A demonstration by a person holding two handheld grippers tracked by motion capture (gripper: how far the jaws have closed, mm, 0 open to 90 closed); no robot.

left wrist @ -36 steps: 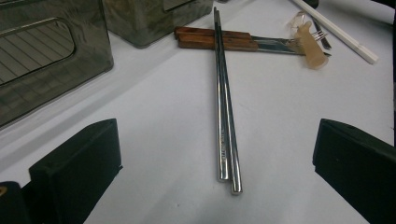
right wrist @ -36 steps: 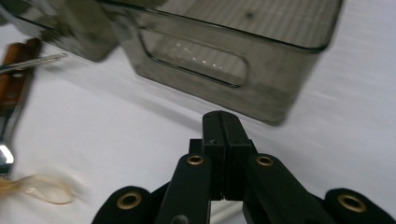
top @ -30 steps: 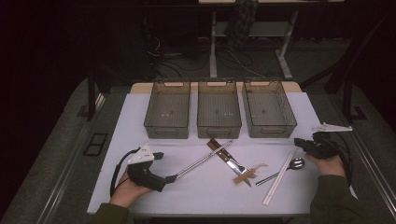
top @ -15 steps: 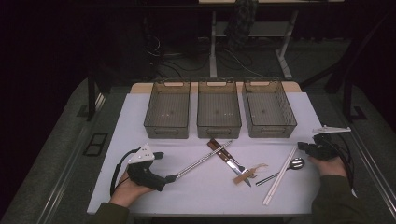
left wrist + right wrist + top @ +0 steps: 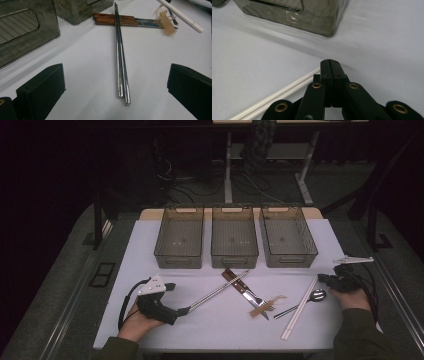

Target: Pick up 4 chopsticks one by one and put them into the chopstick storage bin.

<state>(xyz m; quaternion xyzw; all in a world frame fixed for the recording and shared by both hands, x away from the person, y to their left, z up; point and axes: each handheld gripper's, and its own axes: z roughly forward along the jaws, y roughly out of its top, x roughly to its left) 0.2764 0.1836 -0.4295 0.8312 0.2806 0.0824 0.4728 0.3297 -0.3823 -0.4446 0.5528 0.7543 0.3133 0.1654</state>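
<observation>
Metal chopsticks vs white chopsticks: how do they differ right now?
The metal chopsticks are shiny steel; the white chopsticks are matte white. The metal pair's far end rests across the wooden-handled knife; the white pair lies on the table. The metal pair sits between the open left tool's jaws; the white pair lies beside the shut right tool. Both lie paired, ungripped.

Black tools (image 5: 186, 309), olive sleeves (image 5: 359, 335)

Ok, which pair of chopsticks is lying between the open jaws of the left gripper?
The metal chopsticks, silver, with their far ends across the wooden-handled knife. The white chopsticks lie near the right gripper.
</observation>
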